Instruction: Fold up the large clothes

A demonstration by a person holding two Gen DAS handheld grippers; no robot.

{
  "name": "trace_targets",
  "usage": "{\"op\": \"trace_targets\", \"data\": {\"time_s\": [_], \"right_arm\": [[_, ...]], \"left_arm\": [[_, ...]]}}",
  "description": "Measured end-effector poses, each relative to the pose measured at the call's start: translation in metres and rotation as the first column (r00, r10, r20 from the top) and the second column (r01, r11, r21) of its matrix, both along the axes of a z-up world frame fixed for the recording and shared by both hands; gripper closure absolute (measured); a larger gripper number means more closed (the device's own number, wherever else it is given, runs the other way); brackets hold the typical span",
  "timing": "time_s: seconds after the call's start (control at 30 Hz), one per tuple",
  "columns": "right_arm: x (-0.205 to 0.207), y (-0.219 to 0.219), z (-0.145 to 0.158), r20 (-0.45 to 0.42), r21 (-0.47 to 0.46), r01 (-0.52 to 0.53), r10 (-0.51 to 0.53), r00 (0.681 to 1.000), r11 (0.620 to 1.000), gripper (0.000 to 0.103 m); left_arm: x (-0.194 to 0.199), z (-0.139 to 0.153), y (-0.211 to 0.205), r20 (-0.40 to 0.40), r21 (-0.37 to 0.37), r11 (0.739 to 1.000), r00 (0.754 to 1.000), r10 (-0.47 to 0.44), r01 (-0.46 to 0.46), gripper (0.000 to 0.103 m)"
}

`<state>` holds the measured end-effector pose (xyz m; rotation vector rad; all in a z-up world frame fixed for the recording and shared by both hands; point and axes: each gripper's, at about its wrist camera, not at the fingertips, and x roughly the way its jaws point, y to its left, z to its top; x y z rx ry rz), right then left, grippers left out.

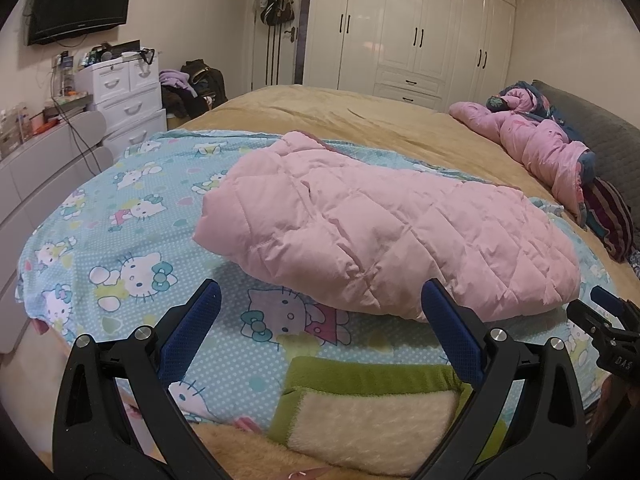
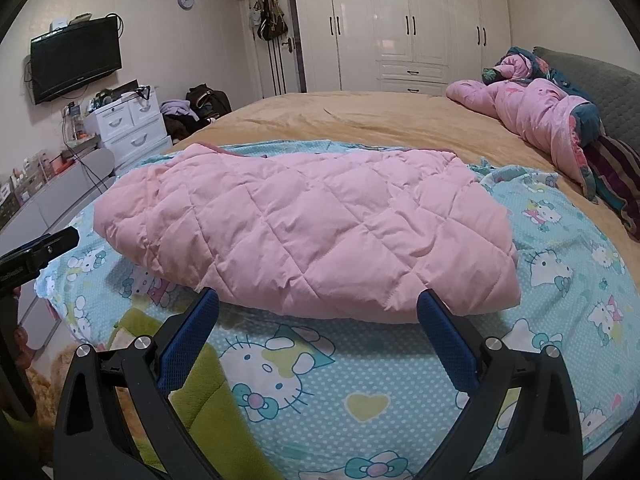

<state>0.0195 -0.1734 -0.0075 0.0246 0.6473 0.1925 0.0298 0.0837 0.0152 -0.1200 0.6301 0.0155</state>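
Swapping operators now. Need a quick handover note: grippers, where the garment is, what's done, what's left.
Left gripper: open, empty, just short of the pink quilted jacket.
Right gripper: open, empty, at the jacket's near edge.
Jacket lies on the cartoon-cat sheet on the bed, already folded into a bundle.
Left: probably one more fold or tidy-up. A second pink garment lies crumpled near the headboard, not folded.

The pink quilted jacket (image 1: 372, 224) lay folded into a thick, puffy bundle on the blue cartoon-cat sheet (image 1: 120, 216) near the foot of the bed. Its diamond stitching faced up, and a darker pink lining edge showed along its far side. The near edge curved down onto the sheet, slightly rumpled. Nothing held it or touched it.
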Motion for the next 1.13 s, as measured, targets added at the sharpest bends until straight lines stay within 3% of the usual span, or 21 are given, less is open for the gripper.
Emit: {"op": "trace_targets", "data": {"time_s": [0.63, 0.93, 1.0, 1.03, 1.1, 1.13], "right_arm": [[0.008, -0.002, 0.007, -0.008, -0.013, 0.037, -0.037, 0.999, 0.999, 0.004], [0.018, -0.033, 0.001, -0.05, -0.016, 0.189, -0.19, 0.981, 0.982, 0.004], [0.017, -0.061, -0.002, -0.052, -0.033, 0.28, -0.281, 0.958, 0.959, 0.004], [0.015, -0.089, -0.005, -0.057, -0.046, 0.362, -0.365, 0.929, 0.931, 0.004], [0.004, -0.142, -0.013, -0.052, -0.065, 0.502, -0.506, 0.861, 0.862, 0.004], [-0.008, -0.183, -0.02, -0.056, -0.084, 0.607, -0.612, 0.789, 0.79, 0.004]], "left_arm": [[0.013, -0.008, 0.003, -0.055, 0.027, 1.0, 0.998, 0.01, -0.009, 0.009], [0.029, 0.001, 0.04, -0.063, -0.012, 0.999, 0.997, 0.042, -0.043, 0.009], [0.045, 0.004, 0.071, -0.067, -0.009, 0.997, 0.995, 0.074, -0.075, 0.009], [0.053, 0.004, 0.09, -0.069, -0.005, 0.994, 0.992, 0.105, -0.106, 0.009], [0.075, -0.002, 0.134, -0.094, 0.007, 0.981, 0.977, 0.191, -0.192, 0.009], [0.083, -0.006, 0.153, -0.103, 0.014, 0.972, 0.967, 0.233, -0.233, 0.009]]}}
